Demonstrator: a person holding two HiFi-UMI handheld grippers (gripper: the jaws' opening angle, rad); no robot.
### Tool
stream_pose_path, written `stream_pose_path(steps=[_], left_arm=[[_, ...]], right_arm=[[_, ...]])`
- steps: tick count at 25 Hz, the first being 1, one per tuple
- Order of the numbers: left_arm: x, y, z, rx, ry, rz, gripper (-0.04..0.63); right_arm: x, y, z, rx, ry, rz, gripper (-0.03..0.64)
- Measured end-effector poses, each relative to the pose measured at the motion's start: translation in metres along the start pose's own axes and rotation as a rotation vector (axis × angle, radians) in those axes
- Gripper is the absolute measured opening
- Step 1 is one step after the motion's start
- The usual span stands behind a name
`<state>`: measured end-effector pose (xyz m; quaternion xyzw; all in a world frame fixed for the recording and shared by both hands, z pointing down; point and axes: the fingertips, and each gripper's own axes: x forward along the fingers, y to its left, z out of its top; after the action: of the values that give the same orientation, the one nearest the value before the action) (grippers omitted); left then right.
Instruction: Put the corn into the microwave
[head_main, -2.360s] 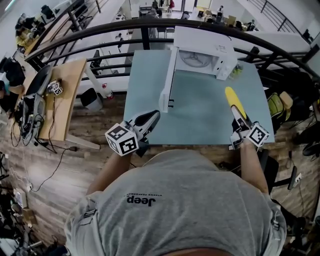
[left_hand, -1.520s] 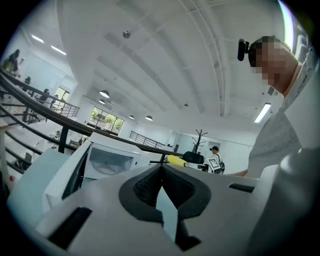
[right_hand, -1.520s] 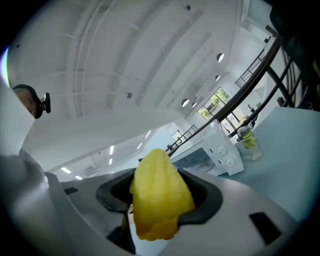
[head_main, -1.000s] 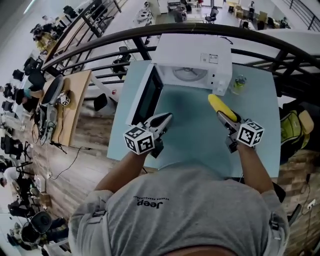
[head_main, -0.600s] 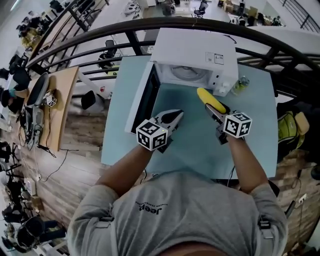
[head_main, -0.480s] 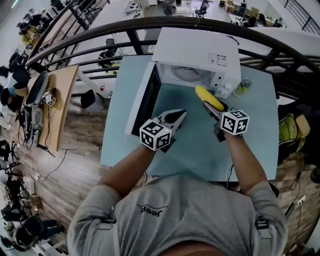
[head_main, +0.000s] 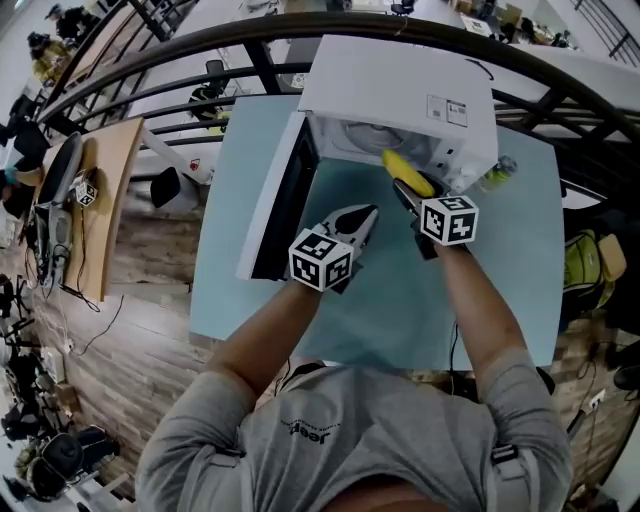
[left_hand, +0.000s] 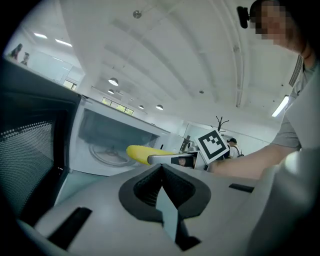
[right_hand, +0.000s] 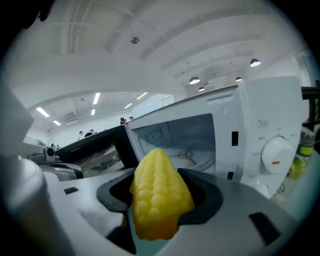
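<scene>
One corn (head_main: 405, 172) at microwave (head_main: 400, 95) mouth; door (head_main: 275, 210) open

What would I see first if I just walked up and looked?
The bright yellow corn jumps out first, clamped in the right gripper right at the mouth of the white microwave. Next comes its door, swung wide open to the left over the pale blue table. The left gripper hangs shut and empty in front of the opening.
</scene>
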<state>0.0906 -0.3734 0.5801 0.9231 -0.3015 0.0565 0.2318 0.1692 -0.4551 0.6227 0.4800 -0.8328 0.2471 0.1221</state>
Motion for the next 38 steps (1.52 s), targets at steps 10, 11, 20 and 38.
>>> stream_pose_path(steps=[10, 11, 20, 38], left_arm=[[0.015, 0.028, -0.005, 0.008, -0.036, 0.035, 0.009], [0.015, 0.029, -0.005, 0.01, -0.039, 0.034, 0.009], [0.02, 0.039, -0.007, 0.026, -0.056, 0.028, 0.009], [0.006, 0.063, -0.013, 0.031, -0.053, 0.056, 0.009]], right_arm=[[0.06, -0.014, 0.017, -0.106, 0.013, -0.084, 0.245], [0.066, -0.016, 0.018, -0.117, 0.013, -0.092, 0.245], [0.112, -0.037, 0.023, -0.191, 0.034, -0.163, 0.245], [0.157, -0.084, 0.034, -0.235, 0.051, -0.31, 0.245]])
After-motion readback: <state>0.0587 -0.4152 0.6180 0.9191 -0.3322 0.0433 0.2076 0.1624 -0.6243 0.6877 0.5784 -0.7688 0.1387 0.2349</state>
